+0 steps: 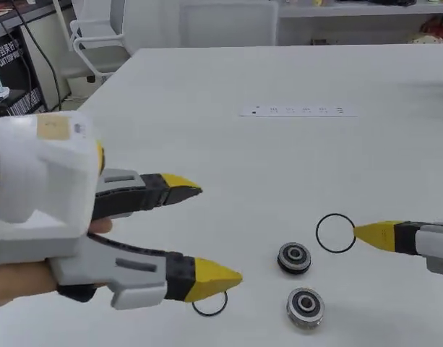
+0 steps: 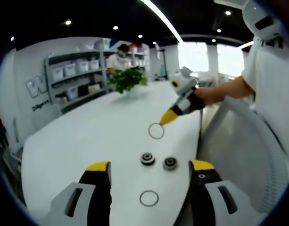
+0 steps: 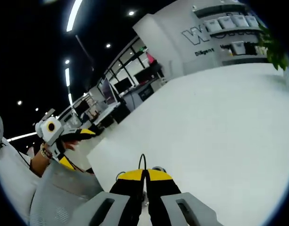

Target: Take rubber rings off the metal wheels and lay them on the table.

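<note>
A: right claw (image 1: 358, 232) state?
B: yellow tips pressed together, pinching a thin black rubber ring (image 1: 317, 233) by its rim. In the right gripper view the ring stands edge-on out of the tips. Can't tell if it touches the white counter (image 1: 279, 159)
A: left claw (image 1: 220, 233)?
B: spread wide, nothing between the tips, held in a hand (image 1: 19, 278) at the near left edge of the head view. A second thin black rubber ring (image 1: 209, 316) lies flat on the counter, partly under the lower tip. The left gripper view puts it between the two jaws
A: wheels?
B: both flat on the counter, between the two claws. The far round metal wheel with a dark hub (image 1: 294, 257) sits just beside the pinched ring. The near round metal wheel (image 1: 305, 306) is close to it, not touching. Second ring is well apart from both, on the left claw's side
</note>
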Demonstrator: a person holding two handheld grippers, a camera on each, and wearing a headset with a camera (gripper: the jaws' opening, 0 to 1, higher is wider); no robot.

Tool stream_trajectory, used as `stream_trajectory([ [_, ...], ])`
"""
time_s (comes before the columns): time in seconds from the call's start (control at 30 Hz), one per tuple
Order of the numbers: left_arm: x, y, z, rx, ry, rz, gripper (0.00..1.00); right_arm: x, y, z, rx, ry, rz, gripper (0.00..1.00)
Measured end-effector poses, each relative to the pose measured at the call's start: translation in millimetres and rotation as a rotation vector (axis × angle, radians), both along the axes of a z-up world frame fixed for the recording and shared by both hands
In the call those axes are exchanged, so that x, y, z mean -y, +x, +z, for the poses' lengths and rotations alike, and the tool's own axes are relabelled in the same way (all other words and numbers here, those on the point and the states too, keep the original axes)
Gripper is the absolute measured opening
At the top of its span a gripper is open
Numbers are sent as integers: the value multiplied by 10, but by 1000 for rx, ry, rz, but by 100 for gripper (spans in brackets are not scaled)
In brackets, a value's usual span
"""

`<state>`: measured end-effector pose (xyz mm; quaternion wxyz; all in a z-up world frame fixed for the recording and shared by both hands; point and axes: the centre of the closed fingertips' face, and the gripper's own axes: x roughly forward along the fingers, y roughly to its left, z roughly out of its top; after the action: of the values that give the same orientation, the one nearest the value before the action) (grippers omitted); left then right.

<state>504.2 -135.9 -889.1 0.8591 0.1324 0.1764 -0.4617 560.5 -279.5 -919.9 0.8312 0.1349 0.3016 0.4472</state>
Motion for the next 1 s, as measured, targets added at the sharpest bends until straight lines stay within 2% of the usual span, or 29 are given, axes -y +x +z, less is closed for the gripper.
stream_trajectory([
  [0.1, -45, -63, -38, -10, 1, 6, 69, -20, 12, 100, 14, 12, 2, 0],
  [0.2, -136, -80, -76, -4, 44, 26, 73, -51, 23, 204, 38, 23, 9, 0],
  [0.3, -215, -98, -84, 0, 64, 31, 77, -98, 31, 304, 58, 35, 19, 0],
  [0.43, -311, -132, -90, -16, 29, 63, 77, -194, 37, 446, 76, 59, 41, 0],
  [0.57, -376, -176, -154, -26, 24, 91, 77, -324, 45, 558, 97, 69, 71, 0],
  [0.77, -417, -226, -257, -52, 12, 117, 77, -554, 16, 631, 113, 74, 135, 0],
  [1.0, -405, -218, -347, -64, 8, 130, 76, -855, -72, 596, 104, 64, 218, 0],
])
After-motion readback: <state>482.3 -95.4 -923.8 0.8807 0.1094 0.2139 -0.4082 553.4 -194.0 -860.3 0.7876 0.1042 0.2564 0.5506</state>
